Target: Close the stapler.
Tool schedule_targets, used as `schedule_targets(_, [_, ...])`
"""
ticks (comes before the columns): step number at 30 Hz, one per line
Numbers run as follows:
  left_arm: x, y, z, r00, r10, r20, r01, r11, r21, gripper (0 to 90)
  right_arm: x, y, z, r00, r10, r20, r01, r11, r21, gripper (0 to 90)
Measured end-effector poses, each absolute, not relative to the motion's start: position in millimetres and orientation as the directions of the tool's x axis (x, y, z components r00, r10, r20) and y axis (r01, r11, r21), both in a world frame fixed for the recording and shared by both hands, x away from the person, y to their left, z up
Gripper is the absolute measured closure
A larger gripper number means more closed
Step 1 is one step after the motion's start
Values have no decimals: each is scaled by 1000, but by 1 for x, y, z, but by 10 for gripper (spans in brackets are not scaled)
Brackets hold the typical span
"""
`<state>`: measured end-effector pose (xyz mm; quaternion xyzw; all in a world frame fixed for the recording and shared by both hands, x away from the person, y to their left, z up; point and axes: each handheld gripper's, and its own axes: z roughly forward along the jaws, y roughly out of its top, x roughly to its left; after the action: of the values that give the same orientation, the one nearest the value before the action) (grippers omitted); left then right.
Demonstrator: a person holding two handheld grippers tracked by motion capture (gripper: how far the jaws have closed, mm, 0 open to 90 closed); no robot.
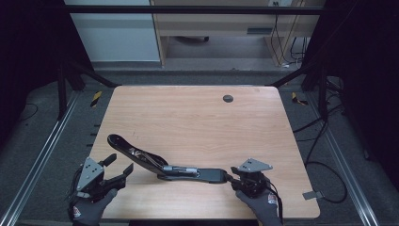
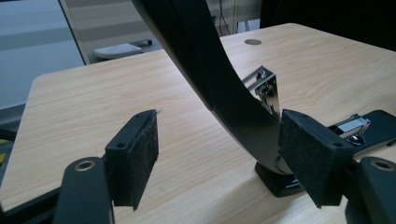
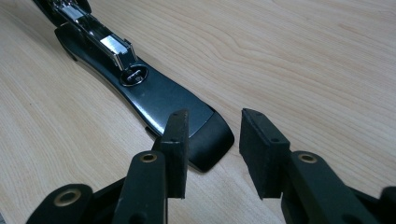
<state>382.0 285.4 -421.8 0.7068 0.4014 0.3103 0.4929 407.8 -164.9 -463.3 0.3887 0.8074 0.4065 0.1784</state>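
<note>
A black stapler [image 1: 188,172] lies swung wide open on the wooden table [image 1: 197,117], near the front edge. Its base lies flat and points right; its top arm [image 1: 127,147] slants up to the left. My left gripper [image 1: 120,165] is open at the front left, just short of that arm. In the left gripper view the arm [image 2: 219,84] rises between the jaws, close by the right pad [image 2: 308,154], with no pad pressing on it. My right gripper [image 1: 234,178] is open at the front right. The base's rounded end [image 3: 210,140] lies between its pads [image 3: 175,144], with a gap to the right one.
A round grey grommet hole [image 1: 228,98] sits near the table's far edge. Metal rails run along the floor on both sides, and cables [image 1: 324,169] loop on the floor at the right. A desk and a wall panel stand beyond the table.
</note>
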Motion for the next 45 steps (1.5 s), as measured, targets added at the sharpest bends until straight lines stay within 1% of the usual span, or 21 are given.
schedule_targets(6, [386, 287, -413, 480, 876, 43, 247, -182, 952, 282, 407, -159, -464, -640, 767, 39, 487, 366, 793, 665])
schedule_targets(14, [393, 290, -411, 488, 873, 11, 259, -157, 953, 293, 408, -150, -468, -662, 748, 42, 489, 389, 781, 756])
schedule_targets(29, [406, 282, -400, 487, 873, 24, 234, -157, 960, 334, 413, -152, -468, -639, 766, 73, 525, 364, 769, 830])
schedule_targets(37, [411, 278, -396, 473, 880, 48, 225, -174, 959, 403, 416, -150, -468, -641, 763, 84, 531, 361, 767, 870])
schedule_targets(45, [411, 282, -395, 459, 888, 28, 224, -146, 964, 488, 418, -148, -471, -623, 776, 95, 548, 347, 761, 900])
